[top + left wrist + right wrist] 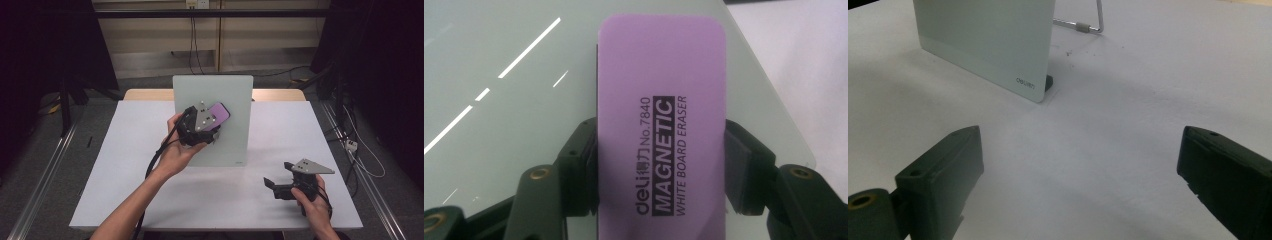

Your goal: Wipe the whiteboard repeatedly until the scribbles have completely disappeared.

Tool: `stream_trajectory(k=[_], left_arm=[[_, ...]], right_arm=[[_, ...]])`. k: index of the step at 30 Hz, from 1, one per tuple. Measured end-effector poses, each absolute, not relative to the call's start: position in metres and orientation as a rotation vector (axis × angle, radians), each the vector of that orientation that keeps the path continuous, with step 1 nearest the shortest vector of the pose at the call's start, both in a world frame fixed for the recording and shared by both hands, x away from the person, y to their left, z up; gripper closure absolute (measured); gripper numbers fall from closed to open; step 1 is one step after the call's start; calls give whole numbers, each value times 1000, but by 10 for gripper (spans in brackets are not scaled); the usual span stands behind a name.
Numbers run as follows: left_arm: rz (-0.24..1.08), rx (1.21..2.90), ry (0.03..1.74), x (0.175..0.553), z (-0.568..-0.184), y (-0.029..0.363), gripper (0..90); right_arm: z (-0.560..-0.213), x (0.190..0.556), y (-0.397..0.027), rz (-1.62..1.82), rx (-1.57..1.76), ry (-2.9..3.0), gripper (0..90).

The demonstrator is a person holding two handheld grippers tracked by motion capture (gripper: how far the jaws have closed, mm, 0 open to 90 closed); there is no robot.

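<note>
- The left hand-held gripper (pixel 212 125) is pinching a purple eraser (pixel 661 120); both black pads press against the eraser's long sides, as seen in the left gripper view.
- The eraser bears dark print reading "MAGNETIC WHITE BOARD ERASER" along its length. Its far end projects beyond the jaws.
- The eraser sits against the face of a small whiteboard (pixel 235 92), in the board's upper middle area in the high view. Whether the eraser actually touches the board surface cannot be told.
- The whiteboard stands tilted near the middle of the bench (pixel 120 165), toward the far edge. Its lower corner carries a small logo in the right gripper view (pixel 993 40), and a wire stand (pixel 1088 25) shows behind it.
- The left hand (pixel 175 147) grips the gripper body from below; a black cable trails from it toward the near edge of the bench.
- The right hand-held gripper (pixel 277 182) is spread wide, with nothing between its jaws. In the right gripper view (pixel 1080 160) bare bench surface lies between the two pads.
- The right hand-held gripper sits low near the near right corner of the bench, well apart from the whiteboard, with its jaws pointing toward the left edge.
</note>
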State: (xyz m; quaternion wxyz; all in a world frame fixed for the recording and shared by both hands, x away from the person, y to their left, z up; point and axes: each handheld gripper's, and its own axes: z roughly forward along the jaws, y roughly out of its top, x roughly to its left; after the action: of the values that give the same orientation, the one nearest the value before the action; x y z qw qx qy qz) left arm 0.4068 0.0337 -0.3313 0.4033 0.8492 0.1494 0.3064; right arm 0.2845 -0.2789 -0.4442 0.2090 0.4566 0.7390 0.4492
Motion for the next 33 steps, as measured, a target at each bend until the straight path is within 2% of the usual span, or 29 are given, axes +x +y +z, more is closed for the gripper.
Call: stream_trajectory(k=[10, 14, 21, 29, 33], left_arm=[[684, 2310, 270, 385, -385, 22, 413], [667, 2331, 270, 383, -392, 24, 413], [676, 2285, 323, 391, -374, 38, 413], [751, 2142, 439, 406, -340, 71, 413], [774, 2149, 436, 405, -340, 75, 413]], right_arm=[[-444, 284, -279, 1247, 1271, 2058, 45], [-444, 284, -279, 1247, 1271, 2058, 45], [-444, 284, -279, 1247, 1272, 2057, 45], [-444, 285, -279, 1248, 1272, 2057, 45], [-445, 285, -279, 1245, 1271, 2058, 45]])
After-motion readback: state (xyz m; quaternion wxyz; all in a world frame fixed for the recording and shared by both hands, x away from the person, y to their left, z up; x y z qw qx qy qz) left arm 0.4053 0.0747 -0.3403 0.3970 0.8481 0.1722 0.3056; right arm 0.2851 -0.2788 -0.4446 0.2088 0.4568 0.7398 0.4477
